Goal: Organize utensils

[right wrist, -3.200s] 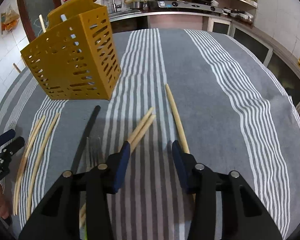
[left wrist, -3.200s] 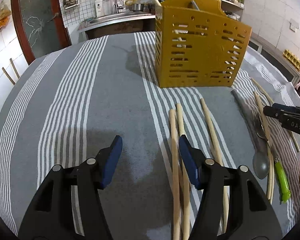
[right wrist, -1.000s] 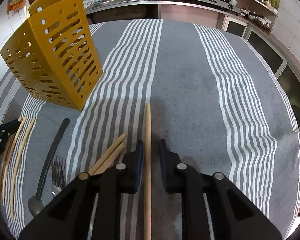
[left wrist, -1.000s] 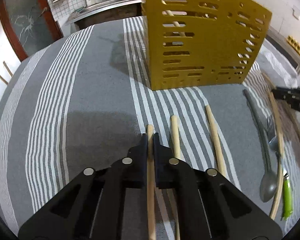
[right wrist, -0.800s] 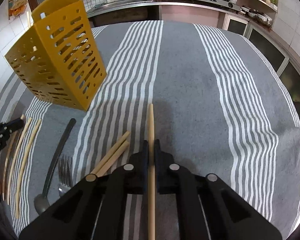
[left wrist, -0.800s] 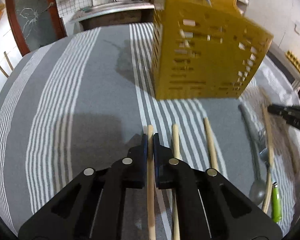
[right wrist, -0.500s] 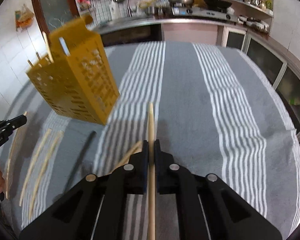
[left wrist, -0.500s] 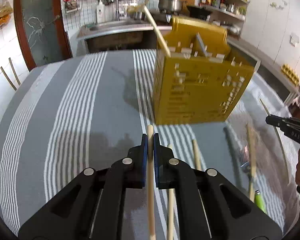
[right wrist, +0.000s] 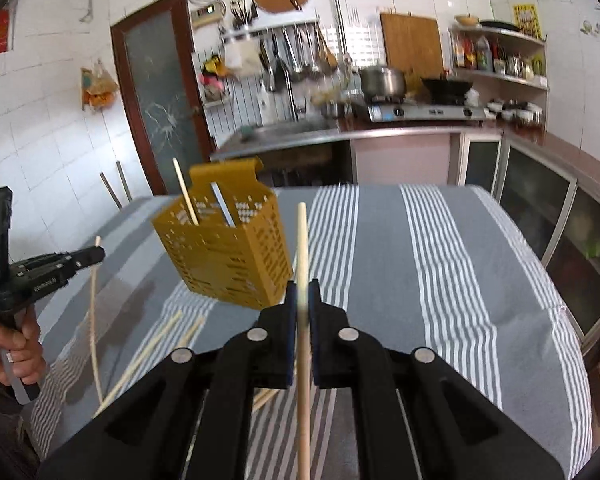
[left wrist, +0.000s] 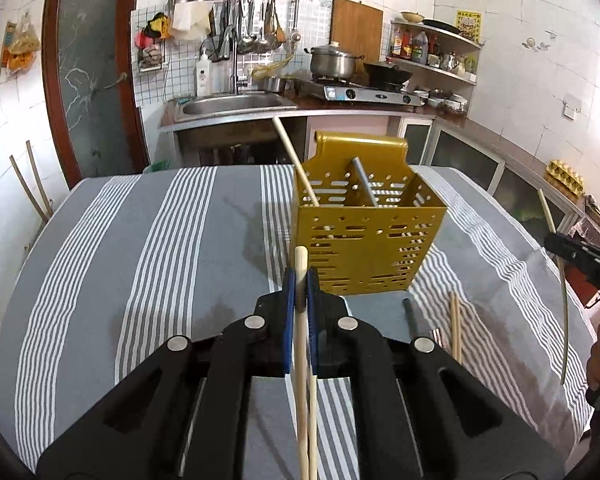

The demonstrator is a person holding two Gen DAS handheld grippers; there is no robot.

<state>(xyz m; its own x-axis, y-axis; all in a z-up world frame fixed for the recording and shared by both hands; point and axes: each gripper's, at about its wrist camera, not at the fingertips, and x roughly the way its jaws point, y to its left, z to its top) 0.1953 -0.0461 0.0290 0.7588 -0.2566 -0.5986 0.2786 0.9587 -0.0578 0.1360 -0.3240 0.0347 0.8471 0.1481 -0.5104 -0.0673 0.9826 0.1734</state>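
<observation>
Both the left gripper (left wrist: 300,280) and the right gripper (right wrist: 302,292), each clamped on a chopstick (left wrist: 301,320) (formerly flat on the striped cloth (left wrist: 172,248)), now hold it raised before the yellow holder (left wrist: 364,248), ready for insertion.

"DAS" on right gripper (left wrist: 580,258)
</observation>
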